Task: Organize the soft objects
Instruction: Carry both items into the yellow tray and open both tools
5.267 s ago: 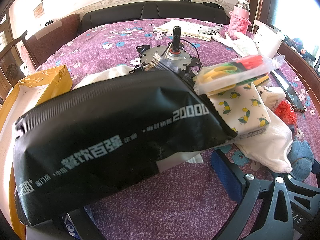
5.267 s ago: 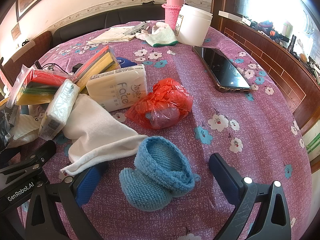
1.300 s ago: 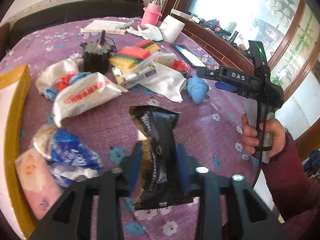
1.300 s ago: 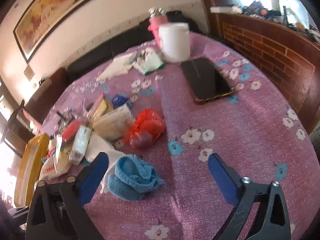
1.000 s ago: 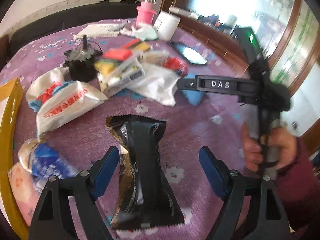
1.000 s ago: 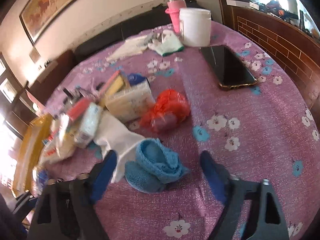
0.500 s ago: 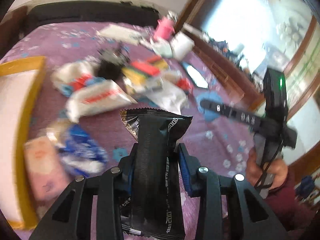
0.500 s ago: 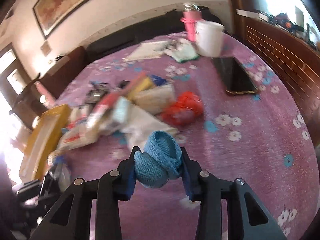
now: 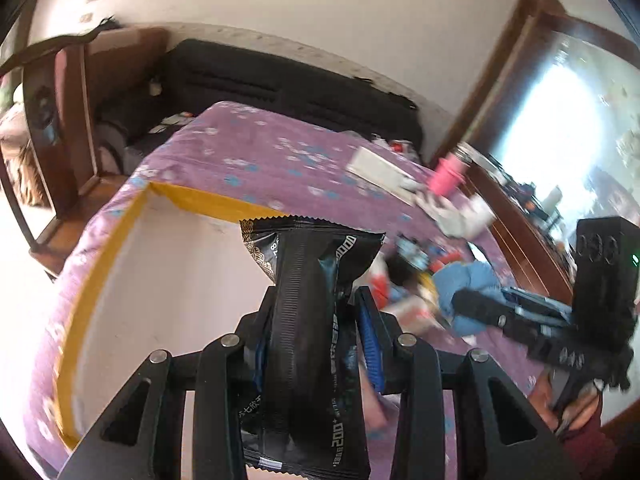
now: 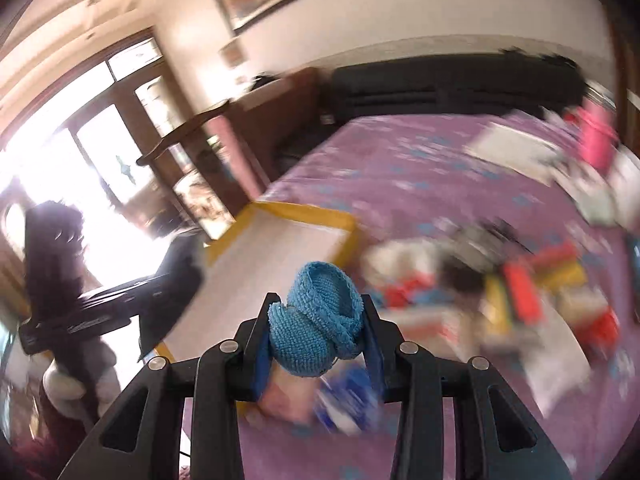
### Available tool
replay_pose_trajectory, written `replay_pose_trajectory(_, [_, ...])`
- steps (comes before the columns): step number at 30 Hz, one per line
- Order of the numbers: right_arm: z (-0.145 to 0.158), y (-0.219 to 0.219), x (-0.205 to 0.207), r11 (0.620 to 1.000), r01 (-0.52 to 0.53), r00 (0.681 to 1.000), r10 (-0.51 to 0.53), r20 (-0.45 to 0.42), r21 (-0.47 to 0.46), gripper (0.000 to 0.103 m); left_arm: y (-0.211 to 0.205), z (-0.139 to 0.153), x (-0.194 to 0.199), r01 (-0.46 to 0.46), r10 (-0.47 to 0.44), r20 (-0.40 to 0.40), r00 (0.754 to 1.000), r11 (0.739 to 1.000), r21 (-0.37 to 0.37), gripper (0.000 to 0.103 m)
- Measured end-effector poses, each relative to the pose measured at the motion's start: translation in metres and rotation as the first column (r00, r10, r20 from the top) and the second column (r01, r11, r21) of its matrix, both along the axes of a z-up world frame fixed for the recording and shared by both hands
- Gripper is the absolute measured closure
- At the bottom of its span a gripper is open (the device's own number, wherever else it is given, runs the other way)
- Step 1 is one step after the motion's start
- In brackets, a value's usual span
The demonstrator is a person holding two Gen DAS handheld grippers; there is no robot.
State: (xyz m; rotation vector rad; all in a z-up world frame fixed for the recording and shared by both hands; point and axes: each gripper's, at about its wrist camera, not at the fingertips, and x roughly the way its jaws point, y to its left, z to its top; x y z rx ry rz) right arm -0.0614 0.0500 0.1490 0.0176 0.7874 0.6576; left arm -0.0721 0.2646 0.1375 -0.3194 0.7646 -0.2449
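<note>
My left gripper [image 9: 316,312] is shut on a black snack packet [image 9: 308,320] with white print and holds it in the air above the yellow-rimmed tray [image 9: 108,248] with a white inside. My right gripper [image 10: 316,320] is shut on a blue knitted sock [image 10: 316,316] and holds it up, with the same tray [image 10: 288,210] beyond it. The right gripper with the blue sock [image 9: 468,280] also shows at the right of the left wrist view. The left gripper with its black packet [image 10: 176,268] shows at the left of the right wrist view.
A pile of packets, sponges and a white cloth [image 10: 500,292] lies blurred on the purple flowered tablecloth [image 9: 248,152]. A pink bottle [image 9: 448,176] and papers [image 9: 376,168] stand at the far side. A black sofa [image 9: 280,88] and a wooden chair [image 9: 60,92] lie beyond the table.
Both grippers have swung left towards the yellow tray, each still holding its object. The pile of items has slid to the right of both views.
</note>
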Motion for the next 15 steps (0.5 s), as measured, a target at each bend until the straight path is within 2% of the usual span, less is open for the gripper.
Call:
replay_pose_trajectory(3, [-0.014, 0.054, 0.031, 0.996, -0.033, 0.999, 0.034, 0.005, -0.078, 0.061, 0.02, -0.012, 0.039, -0.029, 0.029, -0.049, 0.998, 1.0, -0.01, 0.067])
replay_pose_trajectory(7, [-0.048, 0.094, 0.07, 0.99, -0.028, 0.999, 0.023, -0.039, -0.136, 0.061, 0.035, -0.037, 0.079, -0.049, 0.045, -0.119, 0.992, 0.998, -0.032, 0.067])
replay_pose_trajectory(12, [-0.072, 0.119, 0.103, 0.981, -0.005, 0.999, -0.003, -0.042, -0.194, 0.061, 0.047, -0.07, 0.116, -0.089, 0.07, -0.198, 0.978, 0.992, -0.09, 0.067])
replay_pose_trajectory(14, [-0.076, 0.117, 0.114, 0.979, 0.0, 0.999, -0.011, -0.053, -0.205, 0.061, 0.05, -0.079, 0.124, -0.104, 0.08, -0.216, 0.973, 0.989, -0.105, 0.067])
replay_pose_trajectory(15, [-0.079, 0.118, 0.118, 0.978, 0.004, 0.998, -0.016, -0.055, -0.21, 0.059, 0.051, -0.081, 0.126, -0.11, 0.084, -0.219, 0.972, 0.988, -0.109, 0.063])
